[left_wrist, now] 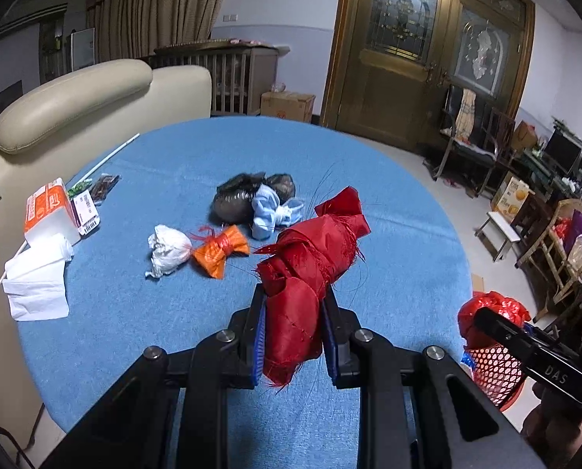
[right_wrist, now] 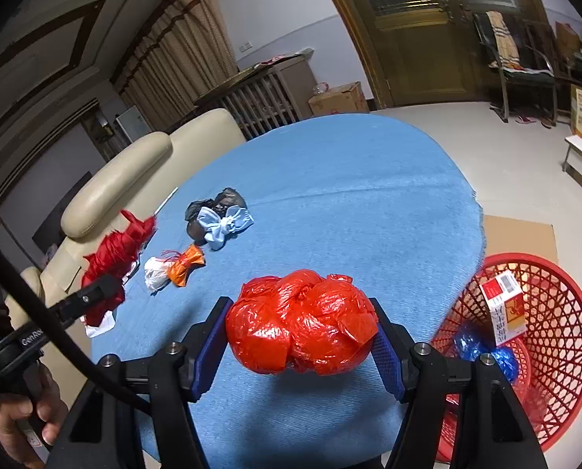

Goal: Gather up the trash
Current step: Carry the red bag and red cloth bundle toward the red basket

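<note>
Trash sits in both grippers above the blue tablecloth (left_wrist: 174,164). The left gripper (left_wrist: 294,324) is clenched on a bundle of red cloth (left_wrist: 306,273), frayed threads trailing from it. Only the right wrist view shows the right gripper (right_wrist: 302,336) clamped on a knotted red plastic bag (right_wrist: 302,332), and the red mesh basket (right_wrist: 556,332) on the floor to the right of the table, holding a red-and-white carton (right_wrist: 504,306) and a crumpled blue bag (right_wrist: 486,351). Only the left wrist view shows the orange-and-white box (left_wrist: 50,211) and white tissue (left_wrist: 37,281) at the table's left edge. Farther out on the cloth lie a white wad (left_wrist: 168,250) touching an orange bag (left_wrist: 220,252), and a black bag (left_wrist: 240,195) against a light blue bag (left_wrist: 273,211).
</note>
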Tool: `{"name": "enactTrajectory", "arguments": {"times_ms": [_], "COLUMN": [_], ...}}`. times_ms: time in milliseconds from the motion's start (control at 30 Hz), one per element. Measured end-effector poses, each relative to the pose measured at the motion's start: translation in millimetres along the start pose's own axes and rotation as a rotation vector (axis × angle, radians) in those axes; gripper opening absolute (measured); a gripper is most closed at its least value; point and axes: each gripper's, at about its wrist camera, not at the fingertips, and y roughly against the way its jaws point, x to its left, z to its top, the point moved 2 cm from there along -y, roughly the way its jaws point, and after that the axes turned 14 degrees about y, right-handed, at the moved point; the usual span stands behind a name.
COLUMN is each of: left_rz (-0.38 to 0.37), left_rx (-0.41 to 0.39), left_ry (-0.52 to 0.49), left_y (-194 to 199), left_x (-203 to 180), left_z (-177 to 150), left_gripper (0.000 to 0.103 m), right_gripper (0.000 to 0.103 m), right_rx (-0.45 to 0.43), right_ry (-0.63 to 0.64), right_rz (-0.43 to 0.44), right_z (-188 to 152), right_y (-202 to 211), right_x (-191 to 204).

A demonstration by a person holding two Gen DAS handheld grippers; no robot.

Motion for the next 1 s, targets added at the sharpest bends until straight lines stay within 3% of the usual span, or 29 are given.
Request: {"name": "enactTrajectory", "arguments": {"times_ms": [267, 733, 1000], "left_rz": [0.026, 0.003, -0.057], "left_rx": [0.035, 0.043, 0.043], "left_ry": [0.012, -0.013, -0.059], "left_y": [-7, -5, 0], "left_x": [3, -12, -37], "left_z": [-5, -9, -16], "left_gripper": [0.026, 0.026, 0.026], "right_gripper": [0.069, 0.069, 0.069], "right_rx": [0.021, 0.0, -0.058], "right_ry": [0.005, -0.016, -0.08], "right_rz": [0.004, -0.016, -0.117], "right_z": [-5, -8, -5], "right_y": [-4, 12, 49], "right_x": [1, -10, -55]}}
